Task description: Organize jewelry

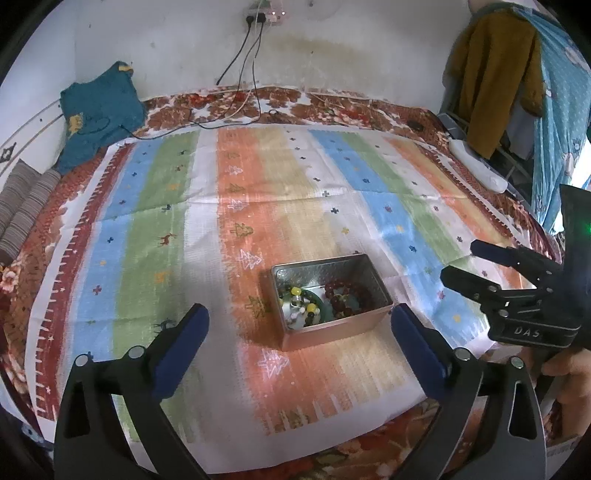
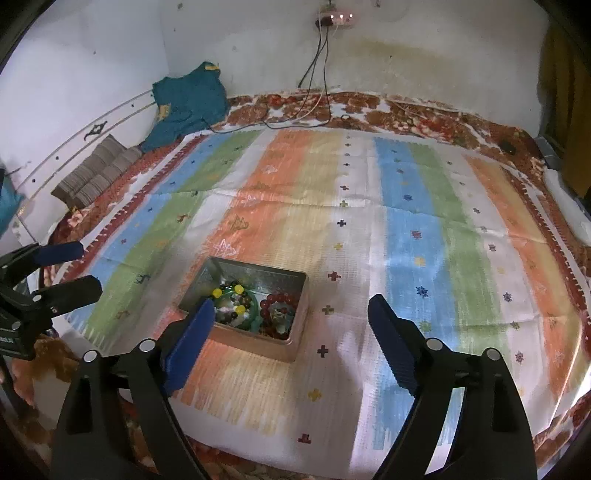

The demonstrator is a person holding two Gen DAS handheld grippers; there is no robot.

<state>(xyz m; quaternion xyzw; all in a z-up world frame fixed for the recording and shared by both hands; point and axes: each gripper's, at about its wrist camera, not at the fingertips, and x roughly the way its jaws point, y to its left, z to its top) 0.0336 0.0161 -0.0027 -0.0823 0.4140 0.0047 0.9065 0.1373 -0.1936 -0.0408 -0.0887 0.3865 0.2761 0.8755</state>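
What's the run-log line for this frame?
left claw: open, empty | right claw: open, empty | tin: lidless, on striped cloth | contents: red bead bracelet, green bangle, mixed beads

wall: white, stained, w/ power strip + cables
bed: striped cloth over floral blanket

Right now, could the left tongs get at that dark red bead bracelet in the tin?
Probably yes: the left tongs are open, the metal tin has no lid, and the dark red bead bracelet lies exposed on top.
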